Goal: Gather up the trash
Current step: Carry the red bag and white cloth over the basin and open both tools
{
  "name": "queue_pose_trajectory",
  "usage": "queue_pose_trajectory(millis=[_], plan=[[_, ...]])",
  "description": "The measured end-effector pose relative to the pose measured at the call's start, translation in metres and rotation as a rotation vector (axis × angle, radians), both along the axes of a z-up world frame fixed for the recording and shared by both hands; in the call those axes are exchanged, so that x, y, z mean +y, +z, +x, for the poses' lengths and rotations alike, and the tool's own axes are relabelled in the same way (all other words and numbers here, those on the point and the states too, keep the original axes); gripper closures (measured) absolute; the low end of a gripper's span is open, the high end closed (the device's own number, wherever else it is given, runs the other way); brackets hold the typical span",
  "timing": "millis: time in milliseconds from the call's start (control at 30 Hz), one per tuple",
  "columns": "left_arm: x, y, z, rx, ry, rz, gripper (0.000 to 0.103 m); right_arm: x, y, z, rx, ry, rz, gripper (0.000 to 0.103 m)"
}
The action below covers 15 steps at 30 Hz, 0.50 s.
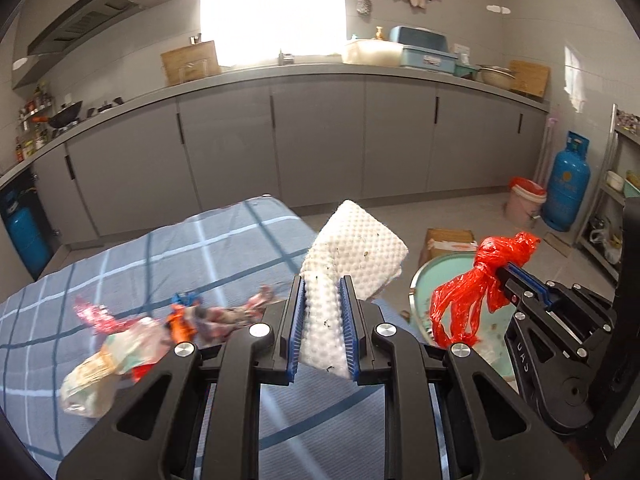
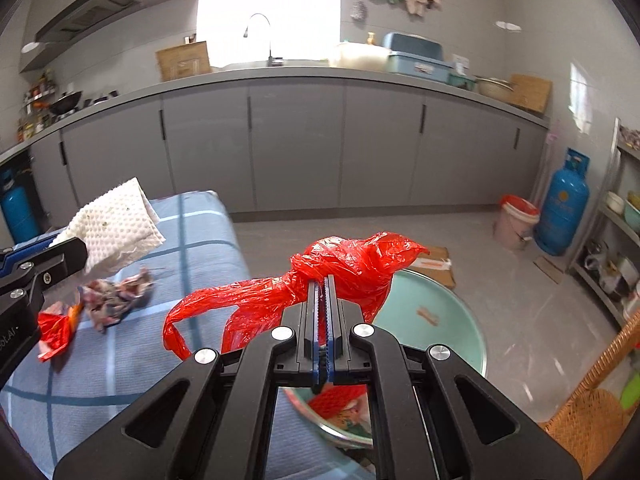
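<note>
Red plastic bag (image 2: 348, 268), knotted and crumpled, is pinched at its knot by the right gripper (image 2: 325, 280), jaws fully closed, above the green basin (image 2: 460, 320) at 3 o'clock of the table (image 2: 120, 360). White dimpled paper towel (image 1: 352, 248), soiled with dark specks, stands upright in the left gripper (image 1: 323, 292), whose narrow-set jaws clamp its lower edge. Both items look light, soft and limp; the bag film is probably slippery, so the knot is the surest hold, while the towel may tear if pulled. Remaining trash lies on the checked cloth at 9 o'clock: crumpled wrappers (image 1: 224, 312) and a clear packet (image 1: 108, 364), best taken at a bunched fold. The basin already contains some scraps.
</note>
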<state>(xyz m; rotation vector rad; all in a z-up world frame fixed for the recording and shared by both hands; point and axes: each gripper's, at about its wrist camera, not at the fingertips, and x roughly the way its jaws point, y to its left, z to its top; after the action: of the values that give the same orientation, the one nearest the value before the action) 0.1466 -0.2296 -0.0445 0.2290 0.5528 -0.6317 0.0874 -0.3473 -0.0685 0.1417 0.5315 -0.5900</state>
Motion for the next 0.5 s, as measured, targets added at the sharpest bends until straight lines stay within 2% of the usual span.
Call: queue_pose_trajectory(millis=[400, 500], plan=[[-0.075, -0.029, 0.006, 0.113, -0.141, 0.001, 0.084, -0.049, -0.022, -0.016, 0.028, -0.149, 0.048, 0.099], [-0.088, -0.034, 0.003, 0.119, -0.163, 0.01, 0.084, -0.058, -0.027, -0.019, 0.031, -0.17, 0.058, 0.099]])
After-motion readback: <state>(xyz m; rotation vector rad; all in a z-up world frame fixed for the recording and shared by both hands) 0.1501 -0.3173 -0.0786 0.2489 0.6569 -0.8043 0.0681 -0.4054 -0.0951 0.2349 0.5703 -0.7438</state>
